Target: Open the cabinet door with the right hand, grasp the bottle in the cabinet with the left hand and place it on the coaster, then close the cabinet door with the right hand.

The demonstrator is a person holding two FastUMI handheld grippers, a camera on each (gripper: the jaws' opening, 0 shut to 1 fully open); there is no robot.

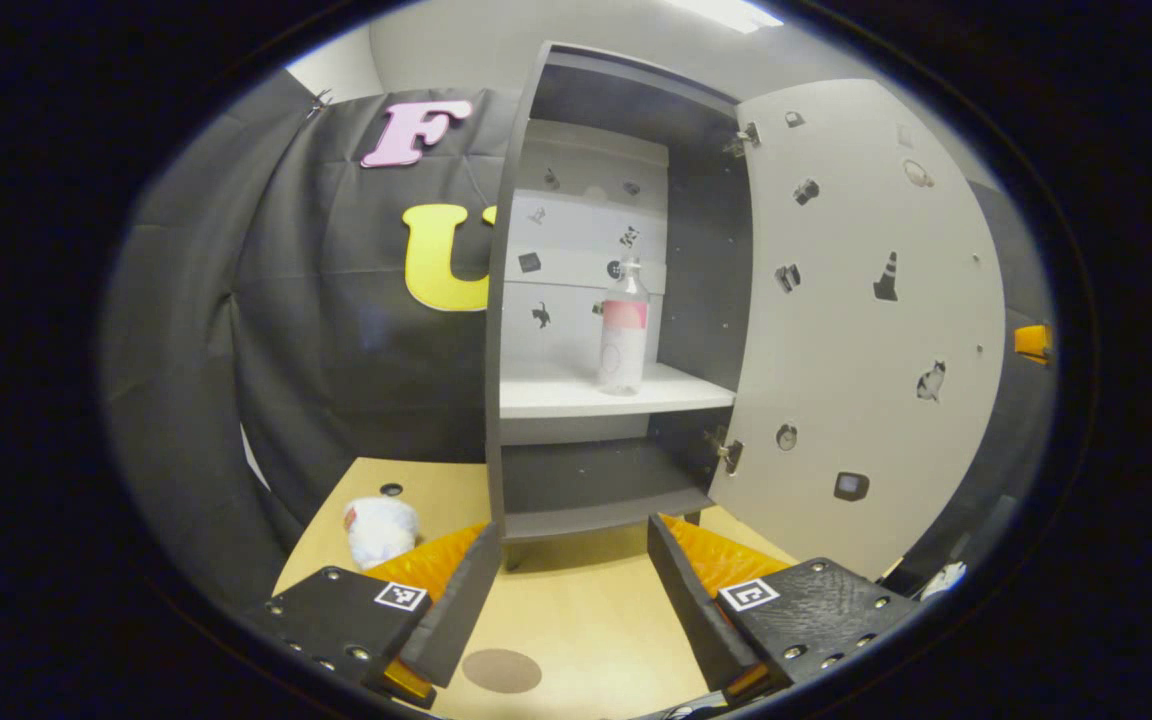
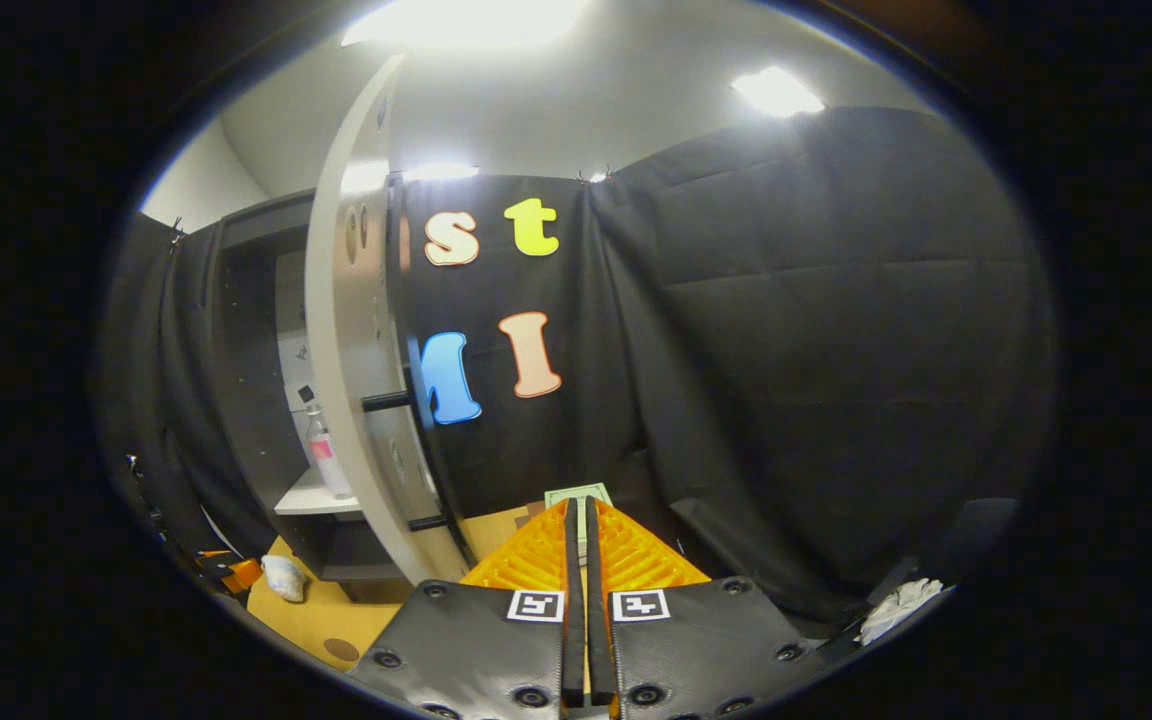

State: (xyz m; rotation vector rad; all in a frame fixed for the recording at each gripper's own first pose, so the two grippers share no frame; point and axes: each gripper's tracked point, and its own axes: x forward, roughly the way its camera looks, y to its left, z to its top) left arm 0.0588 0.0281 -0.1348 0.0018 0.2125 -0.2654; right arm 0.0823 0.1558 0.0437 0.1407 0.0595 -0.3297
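- Your cabinet (image 1: 596,300) stands on the worktop (image 1: 576,600) against the booth's black cloth wall, dark-framed with a pale back panel dotted with small stickers.
- Its cabinet door (image 1: 856,330) is swung wide open to the right in the left gripper view; in the right gripper view you see the same door almost edge-on, with its dark bar handle (image 2: 416,440) on the outer face.
- Your left tool (image 1: 566,600) is released, its fingers spread well apart low over the worktop, aimed at the cabinet's open front and not touching anything.
- Your right tool (image 2: 581,560) is clenched with nothing between its fingers (they sit closed together), near the door's outer side but apart from the handle.
- A crumpled white cloth (image 1: 381,528) lies on the worktop, left of the cabinet's foot.
- The bottle (image 1: 624,330) stands upright on the white shelf (image 1: 556,395) inside the cabinet, clear with a pink label, toward the shelf's right side.
- The round brown coaster (image 1: 502,670) lies flat on the worktop between your left tool's fingers, near the bottom of that view.
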